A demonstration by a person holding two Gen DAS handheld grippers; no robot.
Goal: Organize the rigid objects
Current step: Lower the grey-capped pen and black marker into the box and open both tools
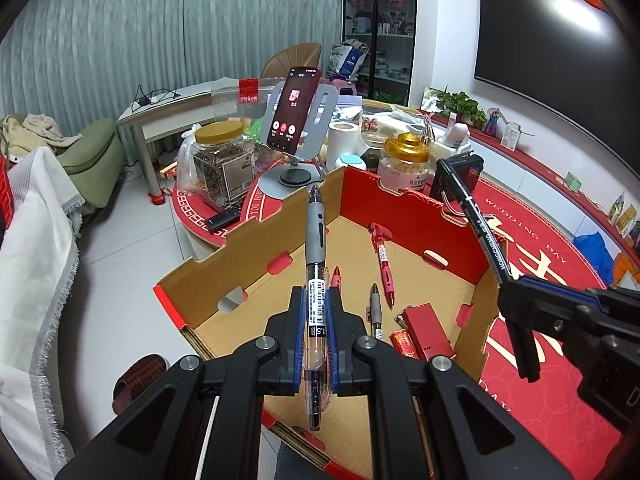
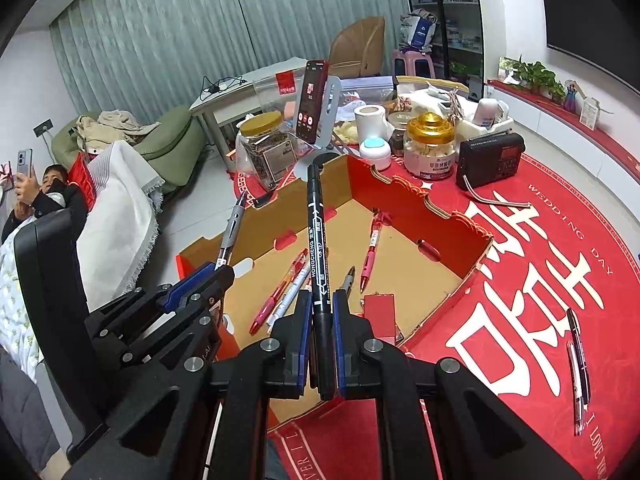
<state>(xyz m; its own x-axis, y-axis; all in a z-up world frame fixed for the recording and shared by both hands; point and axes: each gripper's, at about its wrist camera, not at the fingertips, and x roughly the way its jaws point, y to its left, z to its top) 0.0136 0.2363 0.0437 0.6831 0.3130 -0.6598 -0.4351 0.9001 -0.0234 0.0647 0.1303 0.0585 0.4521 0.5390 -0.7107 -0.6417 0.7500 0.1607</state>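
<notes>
My left gripper (image 1: 313, 304) is shut on a grey-grip gel pen (image 1: 315, 240), held over the open red cardboard box (image 1: 256, 240). My right gripper (image 2: 322, 312) is shut on a black marker (image 2: 317, 236), also above the box (image 2: 452, 216). Each gripper shows in the other's view: the right one (image 1: 516, 288) with its marker (image 1: 476, 220), the left one (image 2: 208, 276) with its pen (image 2: 232, 224). In the box lie red pens (image 1: 384, 260) (image 2: 370, 244), a grey pen (image 1: 375, 312), a white pen (image 2: 288, 296) and a red case (image 1: 428, 328).
A dark pen (image 2: 578, 364) lies on the red round table cloth (image 2: 540, 280) right of the box. Behind the box stand a phone on a stand (image 1: 294, 108), jars (image 1: 406, 160), a paper roll (image 1: 343, 136) and a black radio (image 2: 490, 156). A person (image 2: 44, 196) sits at left.
</notes>
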